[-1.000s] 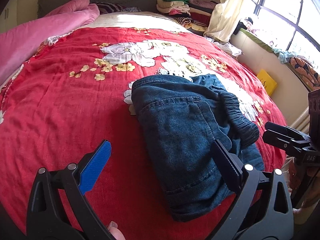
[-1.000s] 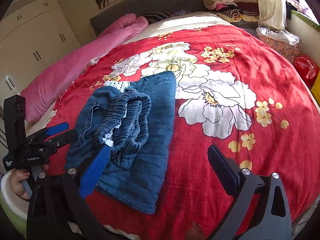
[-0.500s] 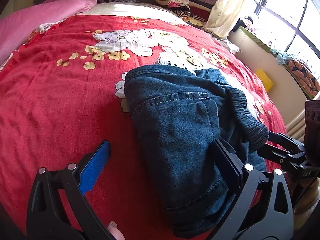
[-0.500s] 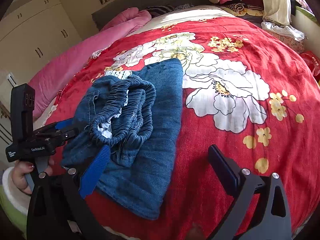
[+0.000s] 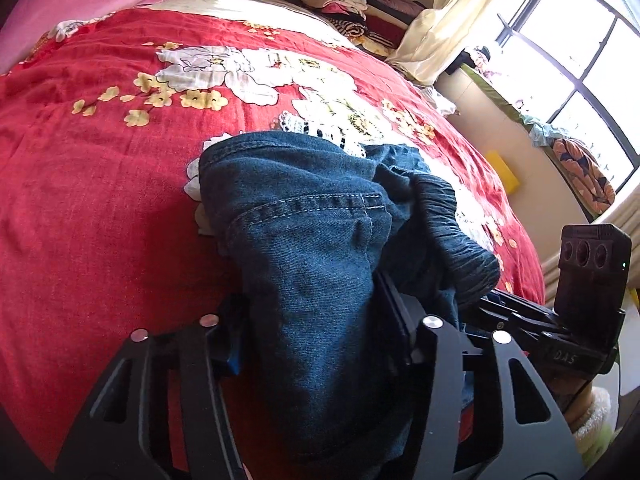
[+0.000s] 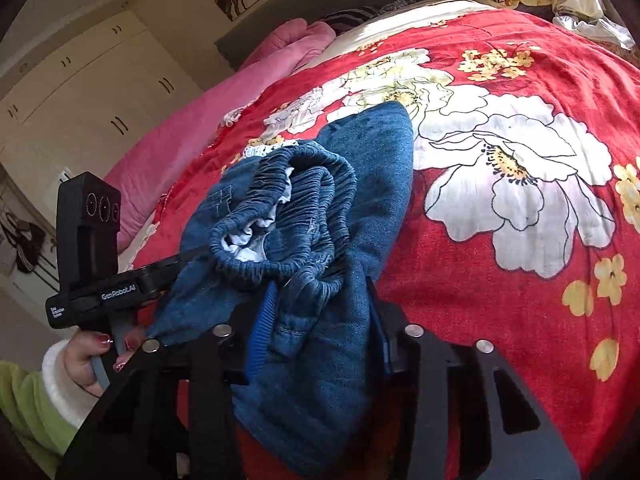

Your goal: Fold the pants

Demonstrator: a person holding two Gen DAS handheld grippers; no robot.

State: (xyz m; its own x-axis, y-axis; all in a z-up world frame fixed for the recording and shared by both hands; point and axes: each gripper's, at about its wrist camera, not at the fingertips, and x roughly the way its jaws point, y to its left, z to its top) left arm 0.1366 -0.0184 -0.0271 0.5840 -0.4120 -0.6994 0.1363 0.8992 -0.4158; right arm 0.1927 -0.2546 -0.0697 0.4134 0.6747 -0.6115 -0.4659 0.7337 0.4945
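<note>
Now both tongs, left tongs (image 5: 316, 328) and right tongs (image 6: 320, 320), are closing on the bunched dark-blue denim pants (image 5: 304, 216); pinch every layer before lifting.

The pants (image 5: 320, 240) are dark blue denim, folded into a thick bundle on the red flowered bedspread (image 5: 100, 200). In the left wrist view they fill the centre and run down to 6 o'clock; a stitched seam crosses the top layer, and the gathered elastic waistband (image 5: 460, 240) bulges out toward 3 o'clock. In the right wrist view the waistband (image 6: 288, 216) curls open at the centre, showing what may be a white lining, while a smoother flat layer stretches from 12 o'clock down to 6 o'clock.
</note>
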